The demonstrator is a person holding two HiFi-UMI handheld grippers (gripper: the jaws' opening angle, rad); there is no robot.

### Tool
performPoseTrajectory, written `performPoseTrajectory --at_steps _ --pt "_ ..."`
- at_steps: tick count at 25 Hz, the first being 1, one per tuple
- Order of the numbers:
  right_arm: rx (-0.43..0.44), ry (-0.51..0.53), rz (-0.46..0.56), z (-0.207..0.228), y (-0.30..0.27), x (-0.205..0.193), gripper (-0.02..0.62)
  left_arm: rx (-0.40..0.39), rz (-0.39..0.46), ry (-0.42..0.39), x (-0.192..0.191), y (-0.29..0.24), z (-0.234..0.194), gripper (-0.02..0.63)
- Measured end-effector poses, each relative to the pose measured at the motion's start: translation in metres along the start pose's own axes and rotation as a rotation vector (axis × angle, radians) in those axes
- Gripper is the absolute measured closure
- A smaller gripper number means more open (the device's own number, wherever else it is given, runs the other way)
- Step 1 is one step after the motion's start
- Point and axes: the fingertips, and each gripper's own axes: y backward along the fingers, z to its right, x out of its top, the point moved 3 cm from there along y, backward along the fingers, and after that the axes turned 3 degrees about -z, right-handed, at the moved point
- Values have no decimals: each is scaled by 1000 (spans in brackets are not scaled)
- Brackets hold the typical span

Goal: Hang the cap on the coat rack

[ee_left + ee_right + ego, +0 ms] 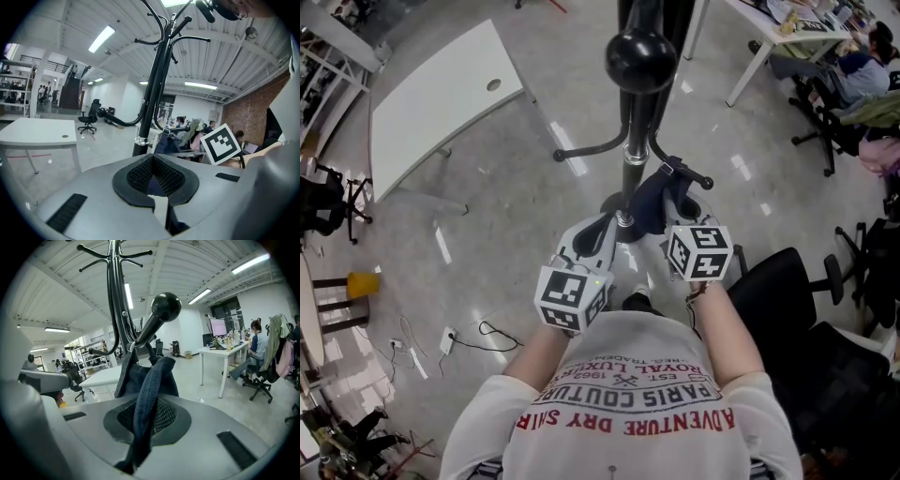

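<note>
Right gripper view: I'm pinching the cap [151,373] tight in the right gripper [145,411], with the coat rack peg [164,308] rising just above. The left gripper [152,161] is sitting closed, empty

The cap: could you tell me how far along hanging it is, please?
Done: the cap is up at the coat rack, beside a ball-tipped peg. In hand: the right gripper is shut on it. Remaining: settling it on the peg and letting go. Whether it already hooks there is unclear.
</note>
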Motion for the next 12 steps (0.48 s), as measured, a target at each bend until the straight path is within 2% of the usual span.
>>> performPoseTrajectory --at_steps 8,10,12 --pt "38 7 -20 -1 -10 -3 574 5 22 -2 9 7 -3 601" --pt "22 16 -20 0 -8 0 574 6 27 -3 12 9 -4 601" --pt "-34 19 2 3 -1 3 573 4 28 -2 12 11 -5 601"
